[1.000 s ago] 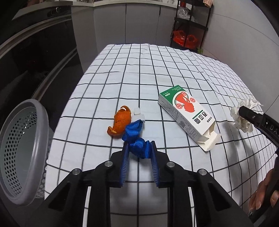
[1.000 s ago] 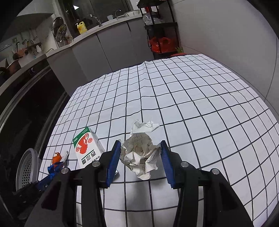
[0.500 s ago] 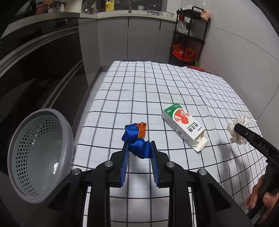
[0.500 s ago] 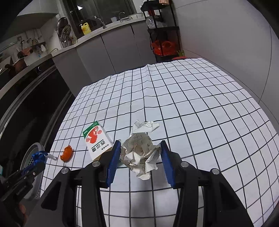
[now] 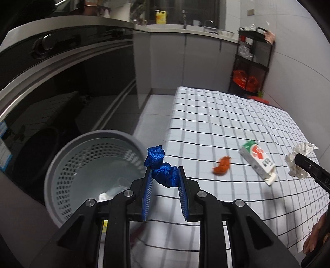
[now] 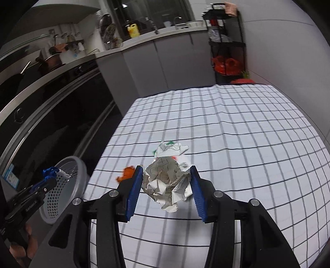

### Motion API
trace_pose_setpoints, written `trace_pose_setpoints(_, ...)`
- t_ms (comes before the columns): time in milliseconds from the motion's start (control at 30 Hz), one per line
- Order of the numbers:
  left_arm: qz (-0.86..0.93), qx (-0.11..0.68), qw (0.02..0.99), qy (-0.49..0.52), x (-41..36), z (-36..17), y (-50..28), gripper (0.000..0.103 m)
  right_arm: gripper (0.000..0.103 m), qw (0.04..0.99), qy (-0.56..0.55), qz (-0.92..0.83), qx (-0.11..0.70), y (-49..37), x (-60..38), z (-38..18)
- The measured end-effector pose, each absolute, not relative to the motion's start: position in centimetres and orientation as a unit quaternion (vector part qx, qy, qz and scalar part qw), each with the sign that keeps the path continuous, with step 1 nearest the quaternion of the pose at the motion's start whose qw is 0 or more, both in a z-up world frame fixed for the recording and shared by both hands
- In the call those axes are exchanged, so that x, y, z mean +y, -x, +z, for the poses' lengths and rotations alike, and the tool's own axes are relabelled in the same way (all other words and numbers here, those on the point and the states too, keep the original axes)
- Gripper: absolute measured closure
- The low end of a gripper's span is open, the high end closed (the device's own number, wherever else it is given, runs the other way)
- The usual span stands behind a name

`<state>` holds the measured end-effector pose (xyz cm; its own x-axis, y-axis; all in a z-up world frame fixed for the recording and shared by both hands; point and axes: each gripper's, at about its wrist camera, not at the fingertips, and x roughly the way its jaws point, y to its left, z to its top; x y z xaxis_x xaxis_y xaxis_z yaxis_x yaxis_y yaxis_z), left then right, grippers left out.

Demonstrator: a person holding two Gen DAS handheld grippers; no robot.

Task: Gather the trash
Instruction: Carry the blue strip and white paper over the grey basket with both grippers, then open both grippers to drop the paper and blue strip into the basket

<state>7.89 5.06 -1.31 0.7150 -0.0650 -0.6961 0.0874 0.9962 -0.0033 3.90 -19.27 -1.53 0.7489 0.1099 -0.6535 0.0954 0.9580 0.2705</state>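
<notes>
The grey perforated basket [image 5: 90,169] stands on the floor at the far left, beside the bench [image 5: 237,127], with a few scraps already in its bottom. The left claw [image 5: 165,179] is clenched on a crumpled blue strap [image 5: 159,167] and hangs near the basket's rim, at the bench edge rather than over the middle of the opening. Let go here, the strap could catch the rim or drop to the floor outside; it looks soft and may also cling to the ribbed pads.

Further right, an orange peel [image 5: 222,168] and a red-and-green carton [image 5: 258,161] lie on the bench, uncollected. The right claw [image 6: 167,185] grips a ball of crumpled paper [image 6: 168,183] above the bench, well apart from the basket. Loose flaps stick out past the pads, so the ball could slip, and both claws heading for one opening could collide.

The bench wears a white cloth with a black grid, slightly rippled. Dark glossy cabinet fronts run along the left, a counter with a sink and a yellow bottle [image 5: 160,17] at the back, and a black shelf rack [image 5: 252,61] with red bags stands by the right wall.
</notes>
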Motion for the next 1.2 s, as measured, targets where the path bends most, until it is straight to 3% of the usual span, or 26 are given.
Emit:
trace_pose_setpoints(533, 0.054, 0.374, 0.926, 0.018, 17.0, -1.4, -8.5, 0.079, 0.058, 0.918, -0.089, 0.141, 0.36, -8.9, -5.8, 0.6)
trace_pose_setpoints(1200, 0.072, 0.418, 0.905, 0.037, 19.6, -5.5, -12.4, 0.079, 0.058, 0.869, -0.045, 0.254, 0.423, -15.1, 3.6, -3.5)
